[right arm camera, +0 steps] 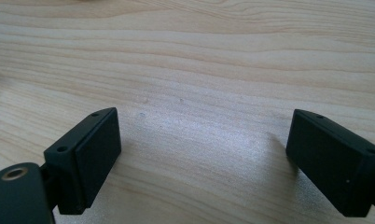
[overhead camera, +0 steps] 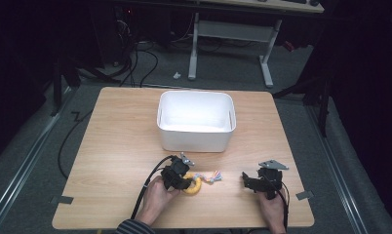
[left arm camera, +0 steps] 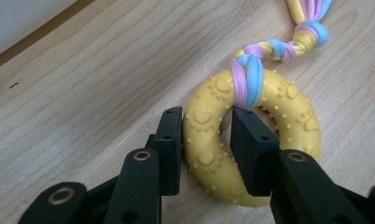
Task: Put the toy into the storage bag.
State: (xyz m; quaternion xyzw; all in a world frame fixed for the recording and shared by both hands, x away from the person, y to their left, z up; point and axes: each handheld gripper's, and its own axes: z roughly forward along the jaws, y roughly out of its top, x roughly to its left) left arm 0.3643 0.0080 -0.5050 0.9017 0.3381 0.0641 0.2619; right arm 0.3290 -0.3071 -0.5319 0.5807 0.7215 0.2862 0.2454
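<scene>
Gripping: yellow ring toy (left arm camera: 251, 140) clenched by left gripper (left arm camera: 206, 149), one jaw apparently through its hole | place: near counter (overhead camera: 116, 146) edge, rope tail (overhead camera: 211, 177) pointing toward right gripper (right arm camera: 202, 163) | right jaws released, apart from toy

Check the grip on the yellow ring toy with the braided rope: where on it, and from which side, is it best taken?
Best across the ring's band, from above. The yellow ring toy lies flat on the table, its hole open upward, so one jaw fits inside and one outside. The left gripper pinches exactly so, opposite the braided rope knot, which looks too limp to hold.
</scene>
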